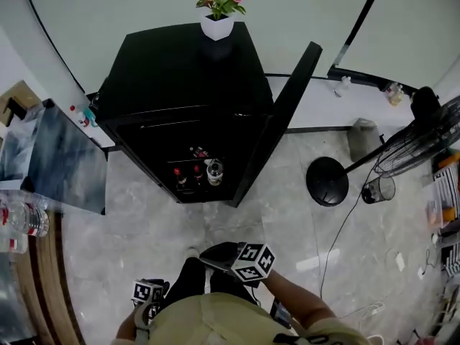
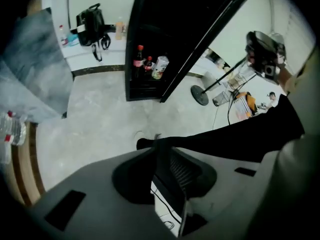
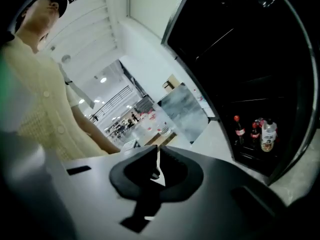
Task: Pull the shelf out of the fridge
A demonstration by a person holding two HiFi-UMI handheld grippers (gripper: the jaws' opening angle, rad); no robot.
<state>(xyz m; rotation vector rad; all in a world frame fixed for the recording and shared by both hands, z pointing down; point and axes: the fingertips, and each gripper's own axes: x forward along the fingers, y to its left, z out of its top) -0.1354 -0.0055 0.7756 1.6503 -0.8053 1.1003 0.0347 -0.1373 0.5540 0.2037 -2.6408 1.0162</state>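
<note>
The black fridge stands in front of me with its door swung open to the right. Its low shelf carries two red-capped cola bottles and a clear bottle; the same shelf shows in the left gripper view and, dimly, in the right gripper view. Both grippers hang near my body, well short of the fridge. My left gripper has its jaws slightly apart, holding nothing. On my right gripper the jaws are together and hold nothing.
A white pot of pink flowers sits on the fridge top. A floor fan's round base and cables lie to the right. A grey panel and water bottles are at the left. Marble floor separates me from the fridge.
</note>
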